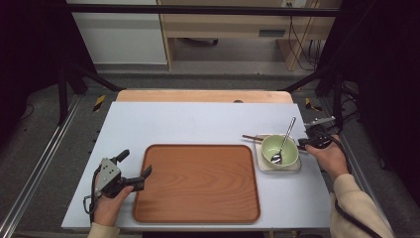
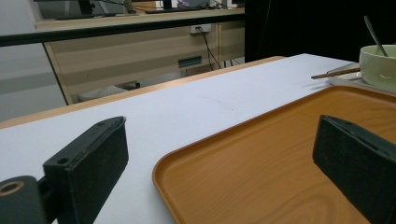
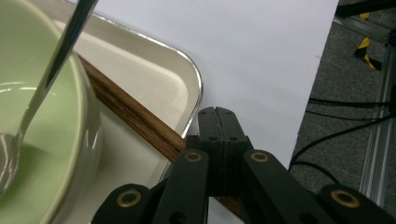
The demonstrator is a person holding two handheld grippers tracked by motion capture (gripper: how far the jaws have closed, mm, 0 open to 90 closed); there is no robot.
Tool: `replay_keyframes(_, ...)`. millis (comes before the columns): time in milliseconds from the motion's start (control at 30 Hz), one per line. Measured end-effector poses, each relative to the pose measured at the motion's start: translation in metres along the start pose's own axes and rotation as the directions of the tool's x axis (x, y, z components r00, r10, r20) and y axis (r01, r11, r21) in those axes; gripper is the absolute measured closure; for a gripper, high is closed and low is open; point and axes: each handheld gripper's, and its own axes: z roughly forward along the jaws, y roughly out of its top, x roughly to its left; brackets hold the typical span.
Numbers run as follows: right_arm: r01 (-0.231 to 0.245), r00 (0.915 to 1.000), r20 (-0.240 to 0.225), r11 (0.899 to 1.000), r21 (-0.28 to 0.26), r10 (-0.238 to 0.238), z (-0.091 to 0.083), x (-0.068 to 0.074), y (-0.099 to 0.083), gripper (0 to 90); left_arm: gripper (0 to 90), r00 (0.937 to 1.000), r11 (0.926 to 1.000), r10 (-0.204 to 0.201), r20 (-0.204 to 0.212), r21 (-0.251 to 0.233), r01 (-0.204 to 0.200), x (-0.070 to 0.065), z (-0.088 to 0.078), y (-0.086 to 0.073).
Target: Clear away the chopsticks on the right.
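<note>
Your right gripper [image 3: 219,114] has its fingers [image 3: 209,135] clenched flat together, nothing between the pads. It sits just beside the near corner of the white dish [image 3: 154,88], and the chopsticks [image 3: 130,116] run right under the fingers, slanting off toward ten o'clock in the right gripper view, beneath the green bowl [image 3: 60,154]. From the high view, that long axis runs roughly three to nine o'clock across the dish [image 1: 297,167], behind the bowl [image 1: 292,148], with the tips [image 1: 250,137] poking out on the tray's side. The spoon [image 1: 285,139] leans in the bowl, handle up toward one o'clock, so I'd judge it crowds any grab there. Your right hand [image 1: 329,158] is clearly the nearer one. Over at eight o'clock on the desk [image 1: 198,121], your left gripper [image 1: 131,171] rests with fingers [image 2: 93,158] released wide, straddling the wooden tray's [image 1: 198,183] left rim.
</note>
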Motion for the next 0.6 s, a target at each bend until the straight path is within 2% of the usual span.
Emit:
replay_keyframes(233,0.01,0.9999,-0.007,1.0,-0.007,-0.01,-0.0053,0.0003,-0.0013,90.0,3.0,1.0,1.0,0.001,-0.004,-0.001,-0.001,0.0007,0.0002,-0.0002)
replay_keyframes(300,-0.003,0.9999,-0.014,1.0,-0.001,0.003,-0.006,0.001,-0.0025,90.0,3.0,1.0,1.0,0.003,-0.003,0.001,-0.003,0.001,0.0003,-0.0003)
replay_keyframes(400,0.007,0.9999,-0.012,1.0,0.0,-0.007,-0.007,0.0001,-0.0035,90.0,3.0,1.0,1.0,0.001,-0.002,0.001,-0.001,0.0016,0.0001,-0.0004)
replay_keyframes(600,-0.003,0.9996,-0.028,1.0,0.006,0.003,-0.0084,0.001,-0.0051,90.0,3.0,1.0,1.0,-0.008,-0.003,-0.004,0.008,0.0022,0.0,-0.0006)
